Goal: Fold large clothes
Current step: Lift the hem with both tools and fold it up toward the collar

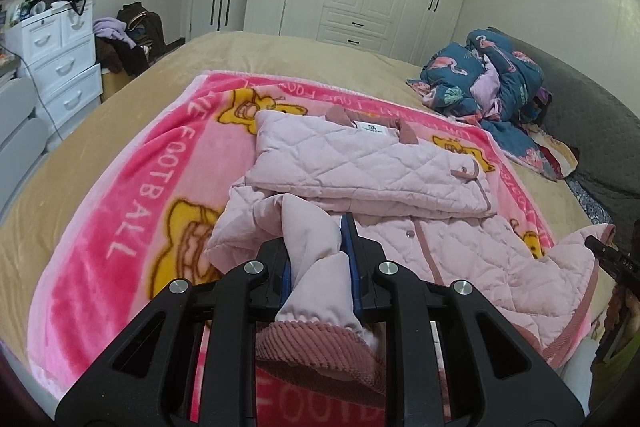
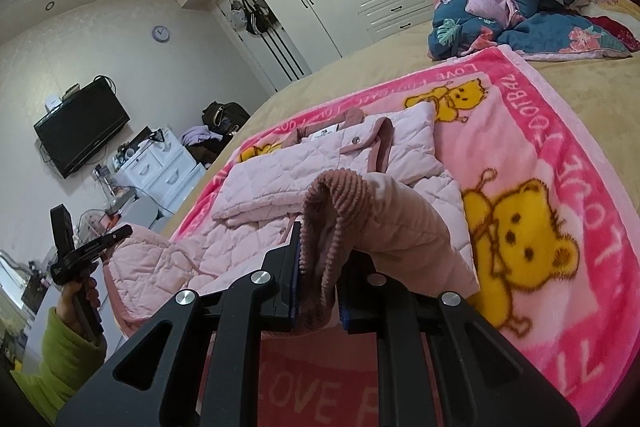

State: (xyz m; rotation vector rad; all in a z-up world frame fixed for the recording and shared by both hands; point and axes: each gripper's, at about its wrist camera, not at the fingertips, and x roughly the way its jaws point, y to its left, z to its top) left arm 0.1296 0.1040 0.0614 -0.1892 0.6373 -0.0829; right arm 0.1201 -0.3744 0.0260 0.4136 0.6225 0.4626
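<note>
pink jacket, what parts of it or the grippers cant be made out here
- Left wrist view: the pink jacket's lower hem, hidden behind the left gripper.
- Right wrist view: the corduroy cuff's end, hidden between the right gripper's fingers.
- Both views: collar label print too small.

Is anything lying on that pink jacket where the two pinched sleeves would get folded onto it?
Nothing visible does. Both the left gripper and the right gripper are shut on a sleeve cuff, and the folded upper part of the pink jacket ahead lies bare on the blanket.
</note>
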